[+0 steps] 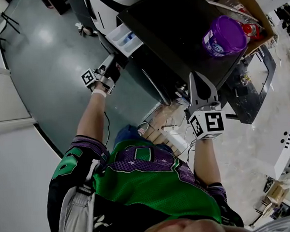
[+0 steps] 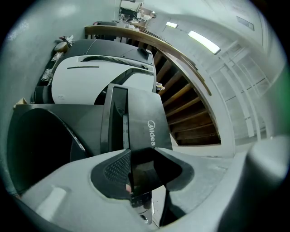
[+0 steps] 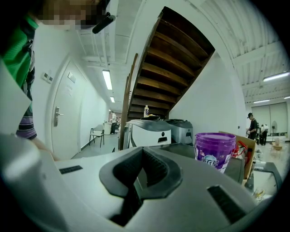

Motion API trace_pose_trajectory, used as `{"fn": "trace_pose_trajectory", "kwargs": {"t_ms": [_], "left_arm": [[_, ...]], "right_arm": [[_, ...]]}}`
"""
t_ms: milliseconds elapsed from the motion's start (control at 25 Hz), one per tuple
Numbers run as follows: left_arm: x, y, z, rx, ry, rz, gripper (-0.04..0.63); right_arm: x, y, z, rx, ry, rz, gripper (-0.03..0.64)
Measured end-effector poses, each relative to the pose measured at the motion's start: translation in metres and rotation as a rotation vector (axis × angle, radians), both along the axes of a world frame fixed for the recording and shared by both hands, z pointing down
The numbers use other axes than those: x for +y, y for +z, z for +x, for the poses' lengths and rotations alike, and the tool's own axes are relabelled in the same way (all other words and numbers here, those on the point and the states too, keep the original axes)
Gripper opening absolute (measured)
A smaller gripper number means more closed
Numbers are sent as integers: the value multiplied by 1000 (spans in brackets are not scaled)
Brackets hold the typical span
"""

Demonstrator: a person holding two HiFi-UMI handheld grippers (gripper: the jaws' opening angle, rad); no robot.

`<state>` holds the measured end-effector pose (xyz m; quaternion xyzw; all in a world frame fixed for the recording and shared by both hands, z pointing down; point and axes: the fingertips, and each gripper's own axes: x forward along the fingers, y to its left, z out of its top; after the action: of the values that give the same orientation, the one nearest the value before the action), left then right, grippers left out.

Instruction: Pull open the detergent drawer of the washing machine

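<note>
The dark washing machine [image 1: 173,22] stands in front of me. Its detergent drawer [image 1: 122,38] is slid out at the left corner, and its white and blue compartments show from above. My left gripper [image 1: 112,61] reaches up to the drawer's end. In the left gripper view its jaws [image 2: 140,156] are closed on the dark front panel [image 2: 136,122] marked Midea, with a pad on each side. My right gripper [image 1: 196,77] hovers at the machine's near right edge. Its fingers come to a point with nothing between them, which the right gripper view [image 3: 140,167] also shows.
A purple lidded tub [image 1: 223,35] stands on the machine's top beside an open cardboard box [image 1: 246,2]. A white machine [image 2: 99,77] stands behind, under a wooden staircase [image 2: 181,104]. Cables and small items lie on the floor by my feet [image 1: 161,131].
</note>
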<state>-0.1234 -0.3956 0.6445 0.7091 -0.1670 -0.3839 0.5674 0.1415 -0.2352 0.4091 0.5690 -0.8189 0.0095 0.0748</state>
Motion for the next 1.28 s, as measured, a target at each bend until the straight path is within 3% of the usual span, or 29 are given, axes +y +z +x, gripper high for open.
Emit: {"fn": "trace_pose_trajectory", "kwargs": {"t_ms": [360, 640, 840, 1120, 1280], "left_arm": [[20, -2, -21, -3, -33, 11, 160], [24, -4, -23, -56, -44, -3, 158], [32, 6, -25, -208, -74, -43, 163], [53, -22, -35, -352, -88, 26, 163], [67, -36, -34, -513, -103, 75, 160]], "right_arm": [[-15, 19, -8, -33, -23, -27, -2], [-35, 38, -22, -77, -43, -52, -2], [-45, 47, -28, -92, -53, -76, -2], [-41, 51, -32, -106, -74, -92, -2], [-33, 51, -31, -104, -96, -90, -2]]}}
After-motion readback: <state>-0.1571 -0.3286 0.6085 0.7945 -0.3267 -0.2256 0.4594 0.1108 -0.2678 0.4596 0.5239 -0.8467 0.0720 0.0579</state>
